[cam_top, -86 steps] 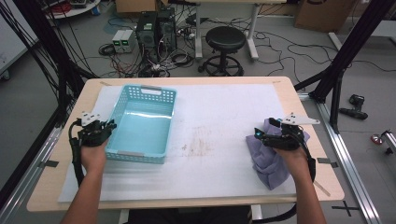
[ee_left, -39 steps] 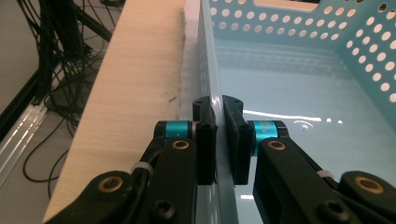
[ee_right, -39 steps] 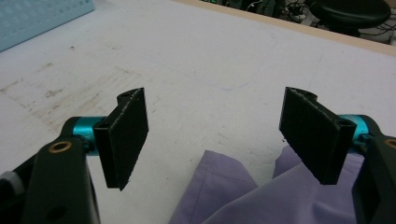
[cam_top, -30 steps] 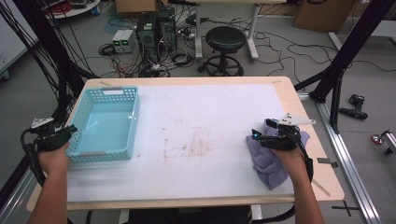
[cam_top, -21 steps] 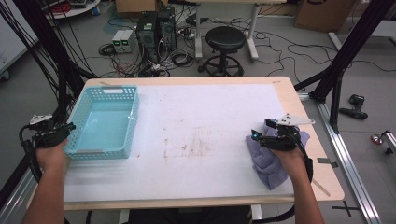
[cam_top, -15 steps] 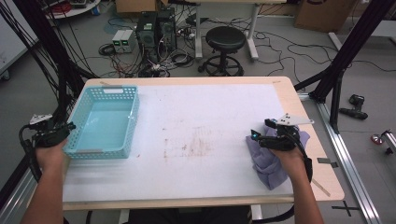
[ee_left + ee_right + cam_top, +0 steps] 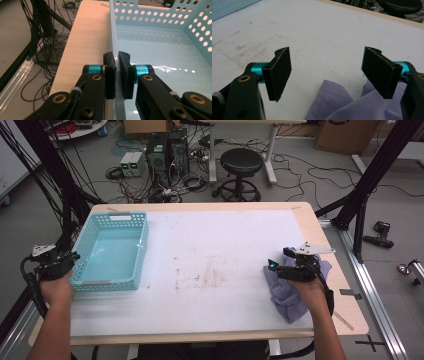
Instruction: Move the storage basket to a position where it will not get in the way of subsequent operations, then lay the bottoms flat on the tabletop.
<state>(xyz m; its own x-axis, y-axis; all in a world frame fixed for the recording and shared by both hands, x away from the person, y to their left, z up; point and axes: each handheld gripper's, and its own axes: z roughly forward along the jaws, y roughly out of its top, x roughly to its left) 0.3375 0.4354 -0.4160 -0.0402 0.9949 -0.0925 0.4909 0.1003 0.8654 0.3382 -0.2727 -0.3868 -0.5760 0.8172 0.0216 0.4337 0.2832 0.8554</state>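
A light blue perforated basket stands at the table's left side. My left gripper is shut on the basket's near left wall; in the left gripper view the thin wall is pinched between the two black pads. A crumpled lilac cloth lies at the right of the table, under my right gripper. In the right gripper view my right gripper stands wide open, and the lilac cloth lies on the table just below and between its fingers, untouched.
The white table top has brown stains in its middle. Black frame posts stand beside both ends of the table. A stool, computer boxes and loose cables lie on the floor beyond the far edge.
Since the oldest frame the basket and my left gripper have shifted to the table's left edge. Over the last second nothing has visibly moved.
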